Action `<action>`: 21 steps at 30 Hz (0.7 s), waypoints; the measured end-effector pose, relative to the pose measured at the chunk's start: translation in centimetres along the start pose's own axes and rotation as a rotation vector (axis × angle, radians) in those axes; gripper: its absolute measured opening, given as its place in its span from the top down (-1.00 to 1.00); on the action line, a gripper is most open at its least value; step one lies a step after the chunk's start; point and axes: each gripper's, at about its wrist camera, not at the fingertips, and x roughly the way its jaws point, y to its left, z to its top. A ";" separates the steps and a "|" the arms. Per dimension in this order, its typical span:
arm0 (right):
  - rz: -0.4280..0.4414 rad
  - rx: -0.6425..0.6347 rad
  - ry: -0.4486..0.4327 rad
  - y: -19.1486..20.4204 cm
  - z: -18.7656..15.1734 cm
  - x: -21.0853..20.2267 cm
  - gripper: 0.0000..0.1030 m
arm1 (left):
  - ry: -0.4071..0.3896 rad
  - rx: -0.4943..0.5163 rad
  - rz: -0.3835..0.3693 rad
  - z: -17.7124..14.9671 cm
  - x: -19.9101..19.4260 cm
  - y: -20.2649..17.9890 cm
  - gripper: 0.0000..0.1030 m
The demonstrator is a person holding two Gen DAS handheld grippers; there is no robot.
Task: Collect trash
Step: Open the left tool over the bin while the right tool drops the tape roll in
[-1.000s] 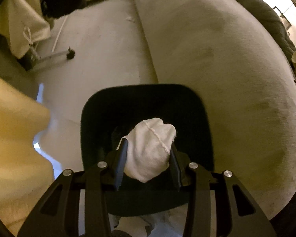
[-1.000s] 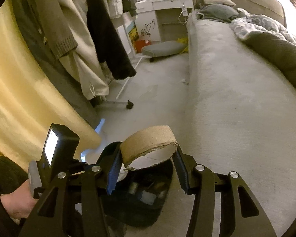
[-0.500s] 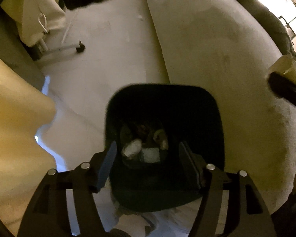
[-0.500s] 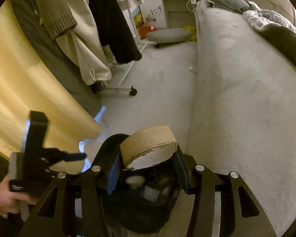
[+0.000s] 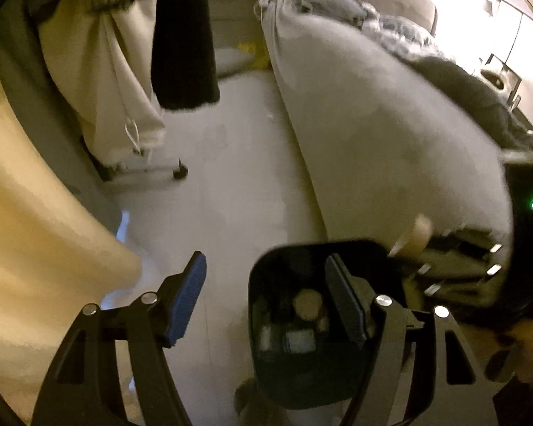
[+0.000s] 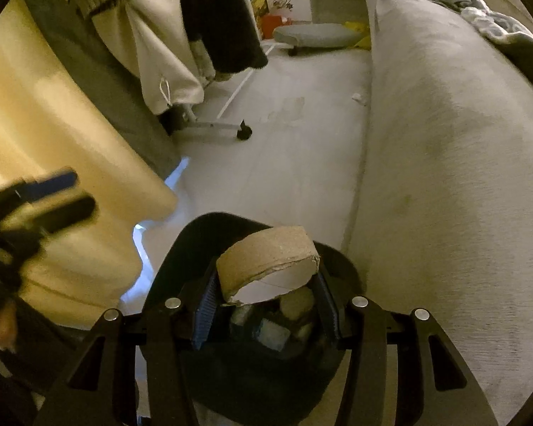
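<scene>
A torn cardboard ring [image 6: 268, 261] is clamped by the right gripper [image 6: 266, 307] above the black bin's rim [image 6: 181, 245]. The left gripper [image 5: 266, 300] is spread empty, bare floor [image 5: 238, 163] seen between bin and grey mattress edge [image 5: 302, 149]

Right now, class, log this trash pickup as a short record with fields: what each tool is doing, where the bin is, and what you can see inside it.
left tool: open, empty, fingers wide apart above the floor and the bin's edge
right tool: shut on the cardboard roll, held over the bin
bin: dark, open-topped, on the floor beside the bed
bin contents: several pieces of trash, blurred; one roundish pale lump
floor: one small scrap near the bed
</scene>
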 end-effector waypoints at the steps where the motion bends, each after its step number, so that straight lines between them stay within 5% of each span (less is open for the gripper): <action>1: 0.000 -0.002 0.006 0.1 0.0 0.2 0.02 | -0.020 -0.001 -0.004 0.3 -0.5 -0.1 -0.40; 9: 0.010 -0.032 0.041 1.1 -0.2 1.4 0.02 | -0.188 0.025 -0.032 2.5 -4.2 -0.8 -0.40; 21: -0.002 -0.076 0.157 2.2 -1.9 4.7 0.00 | -0.320 0.026 -0.081 3.8 -7.7 -1.4 -0.29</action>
